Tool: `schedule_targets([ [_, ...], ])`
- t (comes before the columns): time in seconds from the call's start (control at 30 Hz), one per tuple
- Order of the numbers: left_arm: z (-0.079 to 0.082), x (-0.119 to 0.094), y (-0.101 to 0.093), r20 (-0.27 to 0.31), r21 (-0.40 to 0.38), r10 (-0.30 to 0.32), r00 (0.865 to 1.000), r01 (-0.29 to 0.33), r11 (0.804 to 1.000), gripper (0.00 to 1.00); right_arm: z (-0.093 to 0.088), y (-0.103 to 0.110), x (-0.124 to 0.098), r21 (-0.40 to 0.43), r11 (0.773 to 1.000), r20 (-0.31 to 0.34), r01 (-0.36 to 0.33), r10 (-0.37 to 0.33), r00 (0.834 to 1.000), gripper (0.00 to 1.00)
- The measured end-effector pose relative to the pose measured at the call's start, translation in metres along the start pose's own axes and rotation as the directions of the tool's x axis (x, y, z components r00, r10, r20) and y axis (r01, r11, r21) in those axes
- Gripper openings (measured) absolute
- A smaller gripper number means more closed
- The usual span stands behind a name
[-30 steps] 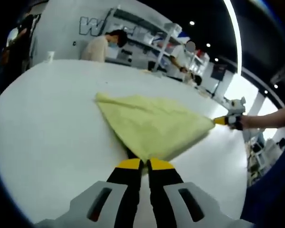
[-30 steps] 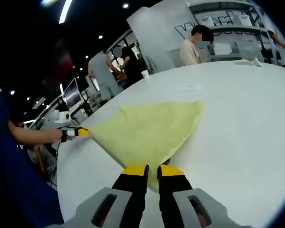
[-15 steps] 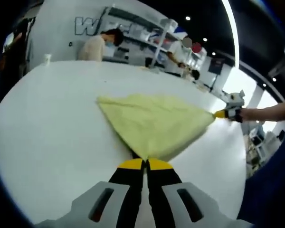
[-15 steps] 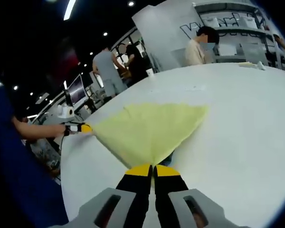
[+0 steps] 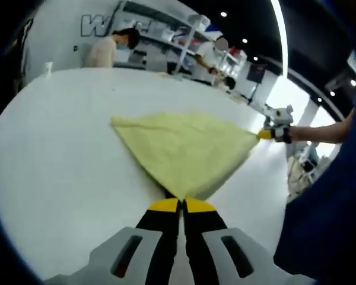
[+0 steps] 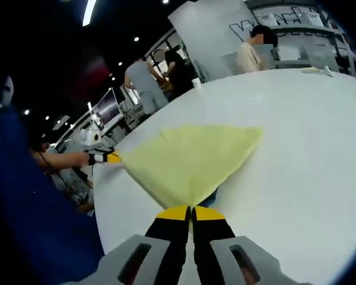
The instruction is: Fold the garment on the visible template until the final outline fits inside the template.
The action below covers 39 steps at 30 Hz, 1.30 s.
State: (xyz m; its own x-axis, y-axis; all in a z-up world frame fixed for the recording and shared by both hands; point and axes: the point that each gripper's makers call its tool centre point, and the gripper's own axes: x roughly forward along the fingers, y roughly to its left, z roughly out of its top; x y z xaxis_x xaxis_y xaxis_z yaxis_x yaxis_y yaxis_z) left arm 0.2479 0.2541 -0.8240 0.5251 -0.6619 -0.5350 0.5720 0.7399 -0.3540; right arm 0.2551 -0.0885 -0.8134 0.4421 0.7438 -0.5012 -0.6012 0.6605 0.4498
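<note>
Compared with a second ago, the right gripper (image 6: 190,209) has gone from jaws slightly apart to pressed tight on the cloth corner, and the whole cloth looks pulled tauter between the two hands; the rest of the shift is mostly the cameras moving.

The big white bench (image 5: 53,154) carries everything. On it, roughly in the middle, the yellow garment (image 5: 181,151) lies spread in a fan or triangle shape, one far corner resting flat on the bench, the two near corners each held. It's pale yellow, soft, lightly creased, already doubled over by the look of the thick edge. I can't make out a template outline anywhere.

The left gripper (image 5: 181,205) is clamped on its corner too, jaws together with fabric pinched between the yellow tips.

For this step I'd say keep both corners level and the tension even, then carry them over together so the edge lands straight rather than twisted. Pull too hard and the far corner will probably drag across the bench.
</note>
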Motion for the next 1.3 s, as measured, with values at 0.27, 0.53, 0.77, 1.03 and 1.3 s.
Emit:
schedule_targets([
  [0.27, -0.018, -0.012, -0.021, -0.018, 0.000, -0.013, 1.000, 0.013, 1.000, 0.00, -0.024, 0.012, -0.020, 0.000, 1.000, -0.015, -0.026, 0.026, 1.000, 0.00],
  [0.53, -0.017, -0.015, -0.026, -0.038, 0.027, -0.018, 0.999, 0.019, 0.999, 0.00, -0.028, 0.015, -0.020, -0.043, 0.998, -0.053, -0.044, 0.041, 0.998, 0.00],
  [0.77, -0.027, -0.019, -0.034, -0.066, 0.057, -0.019, 0.998, 0.023, 0.998, 0.00, -0.032, 0.015, -0.023, -0.061, 0.996, -0.067, -0.062, 0.058, 0.996, 0.00],
  [1.03, -0.034, -0.024, -0.035, -0.064, 0.051, -0.010, 0.998, 0.013, 0.999, 0.00, -0.044, 0.008, -0.028, -0.063, 0.996, -0.079, -0.058, 0.053, 0.995, 0.00],
  [1.3, -0.038, -0.034, -0.031, -0.059, 0.037, 0.027, 0.998, -0.025, 0.999, 0.00, -0.048, 0.010, -0.029, -0.056, 0.997, -0.072, -0.044, 0.040, 0.997, 0.00],
])
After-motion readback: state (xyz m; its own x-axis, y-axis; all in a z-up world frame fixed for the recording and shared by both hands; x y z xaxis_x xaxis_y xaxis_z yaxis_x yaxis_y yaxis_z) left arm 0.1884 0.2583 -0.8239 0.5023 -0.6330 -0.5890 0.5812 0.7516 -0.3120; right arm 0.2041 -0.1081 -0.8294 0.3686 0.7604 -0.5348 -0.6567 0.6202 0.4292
